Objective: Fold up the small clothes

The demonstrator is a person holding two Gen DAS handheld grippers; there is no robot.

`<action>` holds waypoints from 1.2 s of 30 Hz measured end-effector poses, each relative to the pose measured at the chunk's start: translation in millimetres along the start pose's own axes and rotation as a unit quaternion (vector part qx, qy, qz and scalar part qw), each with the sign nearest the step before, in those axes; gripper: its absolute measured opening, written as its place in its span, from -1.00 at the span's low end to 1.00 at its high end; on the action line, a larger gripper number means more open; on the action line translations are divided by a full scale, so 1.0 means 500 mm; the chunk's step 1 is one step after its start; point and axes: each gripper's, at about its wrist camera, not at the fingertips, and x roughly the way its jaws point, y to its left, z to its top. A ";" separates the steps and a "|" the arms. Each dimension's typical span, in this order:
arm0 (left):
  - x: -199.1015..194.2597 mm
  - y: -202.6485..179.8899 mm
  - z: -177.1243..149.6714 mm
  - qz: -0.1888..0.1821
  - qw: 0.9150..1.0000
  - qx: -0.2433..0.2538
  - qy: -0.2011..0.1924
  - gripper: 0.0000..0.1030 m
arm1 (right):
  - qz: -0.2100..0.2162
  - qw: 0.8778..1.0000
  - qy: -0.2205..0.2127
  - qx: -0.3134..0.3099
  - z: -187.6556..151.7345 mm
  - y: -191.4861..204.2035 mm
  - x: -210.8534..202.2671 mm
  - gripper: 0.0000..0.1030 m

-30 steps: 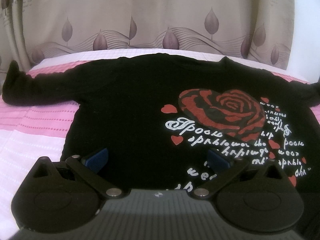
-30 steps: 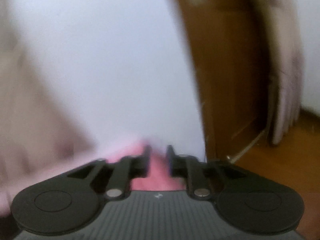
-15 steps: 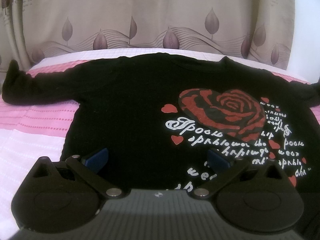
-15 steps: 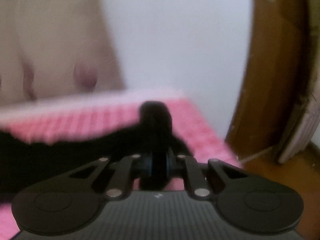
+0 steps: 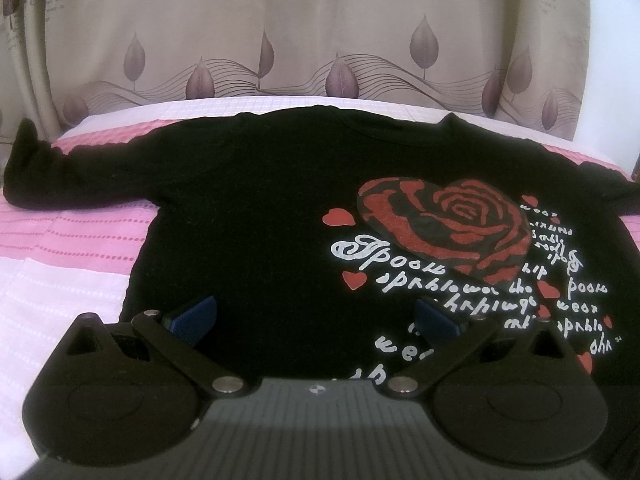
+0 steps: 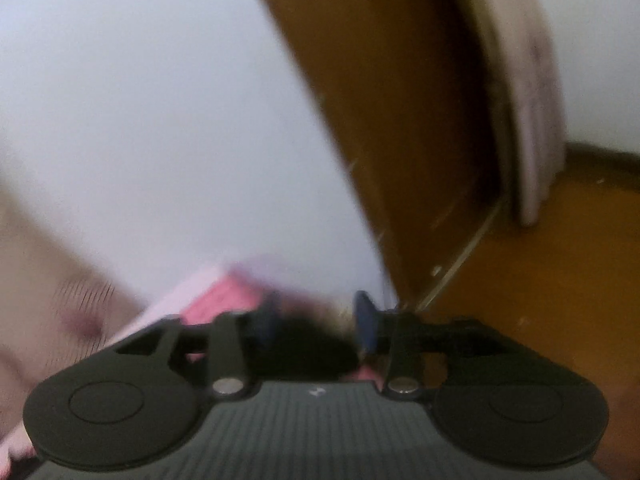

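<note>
A small black long-sleeved shirt (image 5: 260,208) with a red rose heart print (image 5: 444,224) and white lettering lies flat, face up, on a pink and white bed cover (image 5: 60,248). Its left sleeve (image 5: 48,172) stretches out to the left. My left gripper (image 5: 316,316) is open and empty, hovering just above the shirt's near hem. In the blurred right wrist view my right gripper (image 6: 316,320) is partly open, with dark cloth (image 6: 304,340), apparently the right sleeve end, lying between and below the fingers over the pink cover's corner (image 6: 224,296).
A beige curtain with leaf pattern (image 5: 320,40) hangs behind the bed. In the right wrist view a white wall (image 6: 160,120), a brown wooden door (image 6: 400,120) and a brown floor (image 6: 540,260) lie beyond the bed corner.
My right gripper was shut on the black sleeve end half a second ago; now its fingers have parted and it has swung right. The left gripper and shirt have not moved.
</note>
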 end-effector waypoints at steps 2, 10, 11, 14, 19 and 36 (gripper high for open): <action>0.000 -0.001 0.000 0.000 1.000 0.000 0.000 1.00 | 0.038 0.999 0.004 0.000 -0.047 0.006 -0.001 0.48; -0.001 0.000 0.000 -0.002 1.000 -0.003 -0.001 1.00 | 0.079 0.995 -0.011 -0.057 -0.145 0.117 -0.039 0.48; -0.001 0.001 0.000 -0.003 1.000 -0.004 -0.002 1.00 | 0.090 0.992 -0.007 -0.087 -0.171 0.151 -0.058 0.48; -0.003 0.004 0.001 -0.007 1.000 -0.008 -0.003 1.00 | 0.124 0.979 0.024 -0.162 -0.242 0.244 -0.100 0.48; -0.012 0.028 0.001 -0.032 0.998 -0.047 -0.018 1.00 | 0.235 0.947 0.084 -0.201 -0.357 0.436 -0.191 0.59; -0.029 0.524 0.174 0.203 0.974 -0.021 -0.099 1.00 | 0.280 0.851 0.065 -0.439 -0.687 0.707 -0.361 0.94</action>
